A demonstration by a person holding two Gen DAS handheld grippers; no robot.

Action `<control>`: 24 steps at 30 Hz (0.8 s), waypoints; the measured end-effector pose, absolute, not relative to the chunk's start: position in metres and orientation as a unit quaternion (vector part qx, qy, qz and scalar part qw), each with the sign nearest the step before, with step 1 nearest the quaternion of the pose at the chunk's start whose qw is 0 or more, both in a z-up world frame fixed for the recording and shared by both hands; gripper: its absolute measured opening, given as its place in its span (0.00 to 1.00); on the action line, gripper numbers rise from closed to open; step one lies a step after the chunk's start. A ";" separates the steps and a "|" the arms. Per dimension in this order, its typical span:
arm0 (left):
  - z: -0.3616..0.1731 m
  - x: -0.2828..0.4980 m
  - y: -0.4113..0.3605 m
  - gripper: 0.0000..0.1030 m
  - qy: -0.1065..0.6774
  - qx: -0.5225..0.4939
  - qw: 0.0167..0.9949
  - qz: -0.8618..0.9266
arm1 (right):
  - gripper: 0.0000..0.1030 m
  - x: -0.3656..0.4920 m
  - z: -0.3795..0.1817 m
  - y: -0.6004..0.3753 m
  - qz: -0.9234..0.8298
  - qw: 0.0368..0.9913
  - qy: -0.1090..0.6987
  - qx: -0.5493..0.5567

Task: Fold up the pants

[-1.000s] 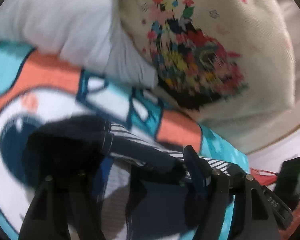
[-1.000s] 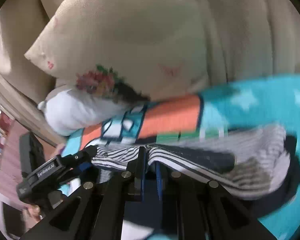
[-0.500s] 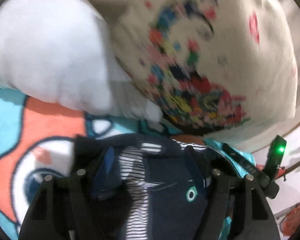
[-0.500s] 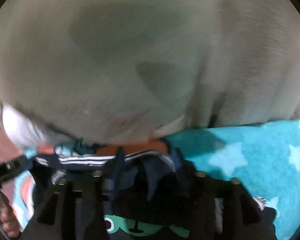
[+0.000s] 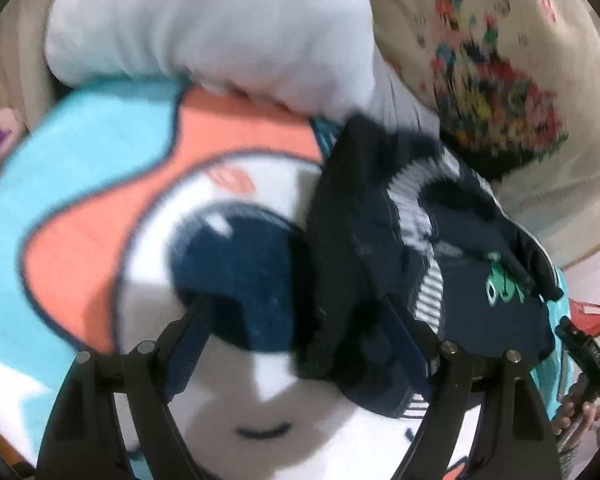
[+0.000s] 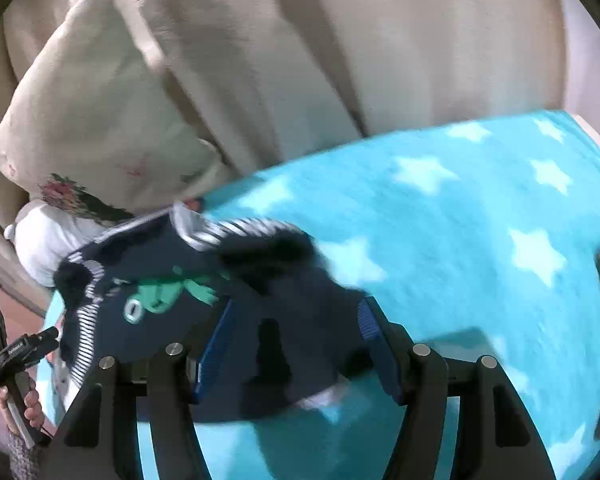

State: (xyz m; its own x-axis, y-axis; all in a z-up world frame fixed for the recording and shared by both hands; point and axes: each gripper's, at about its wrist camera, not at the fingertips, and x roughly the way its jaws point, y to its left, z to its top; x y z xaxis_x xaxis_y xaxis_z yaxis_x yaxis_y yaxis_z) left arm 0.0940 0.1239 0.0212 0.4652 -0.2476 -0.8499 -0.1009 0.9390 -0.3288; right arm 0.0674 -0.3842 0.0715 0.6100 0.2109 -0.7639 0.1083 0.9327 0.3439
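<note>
The small navy pants (image 5: pixel 412 248) with striped trim and a green print lie bunched on the blanket, right of centre in the left wrist view. My left gripper (image 5: pixel 296 324) is open, its right finger at the pants' near edge. In the right wrist view the pants (image 6: pixel 204 300) lie in a heap at the lower left. My right gripper (image 6: pixel 296 332) is open, with the near part of the pants lying between its fingers. The left gripper's body shows at the far left in the right wrist view (image 6: pixel 16 352).
A turquoise blanket (image 6: pixel 480 220) with white stars and a cartoon face (image 5: pixel 140 220) covers the bed. A white pillow (image 5: pixel 220 28) and a cream cushion with a floral print (image 5: pixel 500 80) lie at the back. A beige curtain (image 6: pixel 320 40) hangs behind.
Both grippers held the pants and carried them forward toward the pillows. Now both have opened and drawn back, and the pants lie bunched on the blanket.
</note>
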 end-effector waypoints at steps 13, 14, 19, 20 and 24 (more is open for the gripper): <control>0.037 0.089 0.079 0.15 0.519 -0.123 0.845 -0.050 | 0.17 0.067 0.065 -0.347 0.053 0.871 0.457 0.174; 0.042 0.084 0.083 0.15 0.518 -0.129 0.844 -0.056 | 0.16 0.061 0.071 -0.347 0.063 0.870 0.454 0.181; 0.072 0.064 0.091 0.14 0.503 -0.123 0.853 -0.067 | 0.16 0.034 0.095 -0.349 0.097 0.866 0.442 0.211; 0.078 0.057 0.095 0.14 0.500 -0.125 0.854 -0.066 | 0.16 0.030 0.099 -0.353 0.101 0.866 0.440 0.213; 0.076 0.038 0.108 0.15 0.509 -0.143 0.846 -0.068 | 0.16 0.007 0.097 -0.365 0.104 0.858 0.452 0.223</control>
State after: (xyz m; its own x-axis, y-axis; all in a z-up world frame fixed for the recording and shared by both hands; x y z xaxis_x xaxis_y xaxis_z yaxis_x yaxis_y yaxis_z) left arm 0.0382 0.1082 0.0762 0.4722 -0.2611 -0.8419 -0.0301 0.9498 -0.3115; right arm 0.0067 -0.3646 0.0965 0.5704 0.3796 -0.7283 0.0224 0.8792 0.4759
